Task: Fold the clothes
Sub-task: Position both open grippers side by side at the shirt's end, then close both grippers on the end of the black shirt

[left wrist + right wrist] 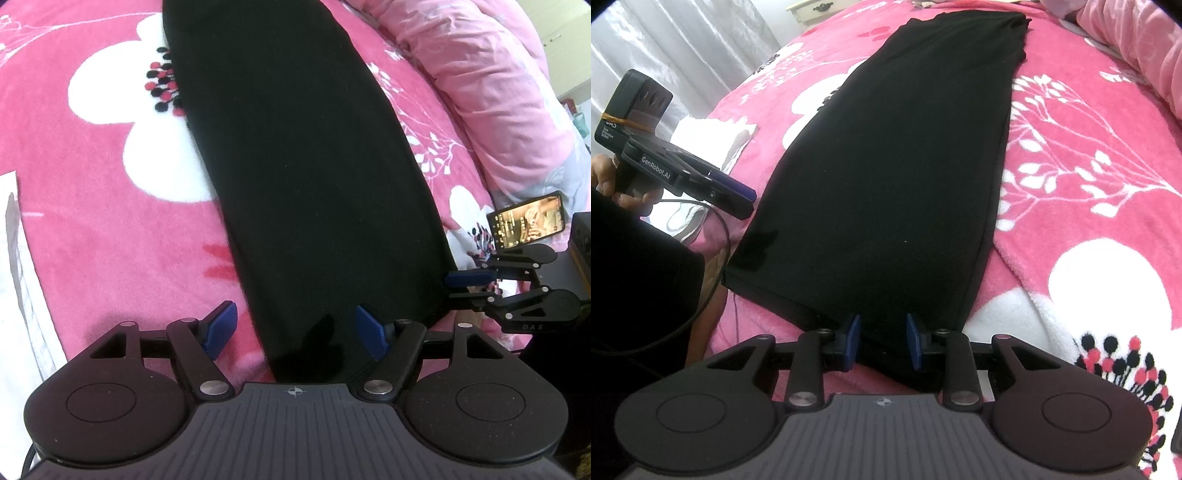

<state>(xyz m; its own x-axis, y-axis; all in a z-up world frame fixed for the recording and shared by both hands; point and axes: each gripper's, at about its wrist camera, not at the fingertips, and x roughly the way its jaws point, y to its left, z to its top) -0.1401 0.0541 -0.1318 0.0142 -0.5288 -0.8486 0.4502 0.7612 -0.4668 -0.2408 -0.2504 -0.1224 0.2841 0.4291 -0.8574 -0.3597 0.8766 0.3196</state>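
The left tongs [293,332] stand wide apart, their blue pads [221,328] hanging over the near end of the black garment [295,166]; nothing is caught between them, and the cloth's left edge runs through the gap. The right tongs [882,341] are only partly spread, with the near hem of the same garment lying between the pads [854,341]. The pads do not appear to press on the cloth, and there is a clear gap between them.

In the left wrist view the right tongs [476,284] show from the side just past the garment's right edge. In the right wrist view the left tongs [737,201] show beside the garment's left edge, with a hand [613,184] on the grip and a cable [713,273] trailing down.

The garment lies flat on a bed covered by a pink blanket [92,221] with white flowers. It is folded into a long narrow strip. Its long axis runs away from both tongs, the near short end at the tongs and the far end, slightly rumpled, toward the top of the bed.

A lit phone [526,221] lies on the blanket to the right, near a bunched pale pink quilt [480,74]. White cloth [713,136] lies at the left side of the bed. No containers are visible.
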